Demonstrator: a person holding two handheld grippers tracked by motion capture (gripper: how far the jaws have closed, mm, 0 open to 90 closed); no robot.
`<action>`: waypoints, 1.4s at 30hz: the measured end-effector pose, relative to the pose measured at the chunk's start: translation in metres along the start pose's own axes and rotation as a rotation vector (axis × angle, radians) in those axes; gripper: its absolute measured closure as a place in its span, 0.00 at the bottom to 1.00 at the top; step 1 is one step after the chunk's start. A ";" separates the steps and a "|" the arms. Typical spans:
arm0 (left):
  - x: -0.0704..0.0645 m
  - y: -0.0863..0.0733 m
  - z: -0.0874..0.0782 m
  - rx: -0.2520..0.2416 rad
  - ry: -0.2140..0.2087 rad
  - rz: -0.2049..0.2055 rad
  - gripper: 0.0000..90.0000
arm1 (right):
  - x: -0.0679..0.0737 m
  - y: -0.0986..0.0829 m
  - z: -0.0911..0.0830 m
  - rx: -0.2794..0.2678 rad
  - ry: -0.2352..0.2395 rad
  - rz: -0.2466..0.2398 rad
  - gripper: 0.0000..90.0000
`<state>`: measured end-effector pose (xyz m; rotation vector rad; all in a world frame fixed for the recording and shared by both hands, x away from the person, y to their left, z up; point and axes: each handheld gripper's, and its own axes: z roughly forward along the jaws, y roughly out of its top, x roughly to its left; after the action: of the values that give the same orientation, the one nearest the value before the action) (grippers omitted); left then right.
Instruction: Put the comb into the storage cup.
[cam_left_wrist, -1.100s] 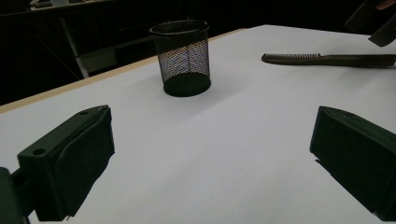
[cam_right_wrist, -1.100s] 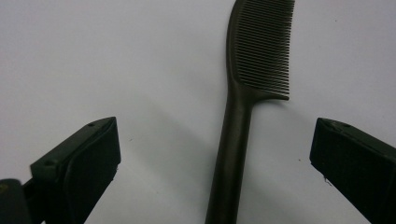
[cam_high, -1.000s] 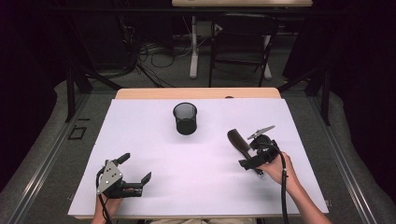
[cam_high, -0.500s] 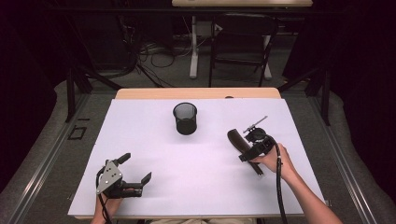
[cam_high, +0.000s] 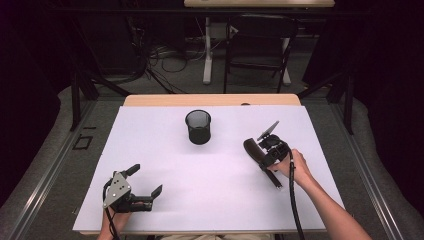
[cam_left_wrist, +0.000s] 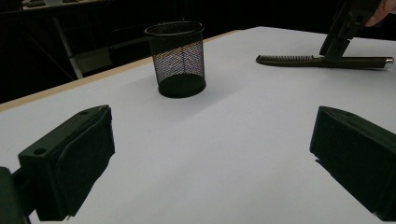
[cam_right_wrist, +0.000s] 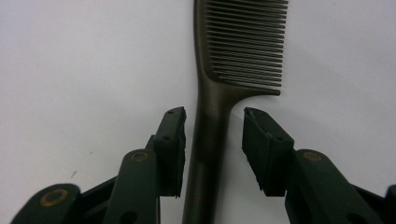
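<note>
A dark brown comb (cam_high: 251, 148) lies flat on the white table at the right, teeth end toward the far side. My right gripper (cam_high: 265, 160) points down over it, held by a hand. In the right gripper view the jaws stand open on either side of the comb's handle (cam_right_wrist: 210, 116), just below the teeth, with small gaps and no contact. My left gripper (cam_high: 146, 180) rests near the front left edge, open and holding nothing. From the left gripper view, the comb (cam_left_wrist: 289, 59) and the right gripper (cam_left_wrist: 334, 49) show far off at the upper right.
A black mesh pen cup (cam_high: 198, 127) stands upright at the table's middle back, also seen as the cup (cam_left_wrist: 177, 58) ahead of the left jaws. The white table cover (cam_high: 210, 175) ends at a wooden strip at the back. A cable trails from the right gripper along the forearm.
The right gripper has shifted slightly toward the far side along the comb and tilted more steeply over its handle. The left gripper has not moved.
</note>
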<state>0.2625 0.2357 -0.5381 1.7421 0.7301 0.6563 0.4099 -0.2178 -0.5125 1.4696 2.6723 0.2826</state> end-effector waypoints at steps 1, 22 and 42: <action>0.000 0.000 0.000 0.000 0.000 -0.001 0.00 | 0.000 0.000 0.002 0.000 0.000 0.030 0.69; 0.001 -0.001 0.000 0.006 -0.003 -0.010 0.00 | -0.002 -0.003 0.011 -0.016 0.021 0.080 0.81; 0.001 -0.001 0.000 0.006 0.001 -0.009 0.00 | -0.004 -0.017 -0.009 -0.171 0.075 0.062 0.81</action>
<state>0.2632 0.2369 -0.5386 1.7424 0.7413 0.6497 0.3965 -0.2310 -0.5067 1.5195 2.5855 0.5664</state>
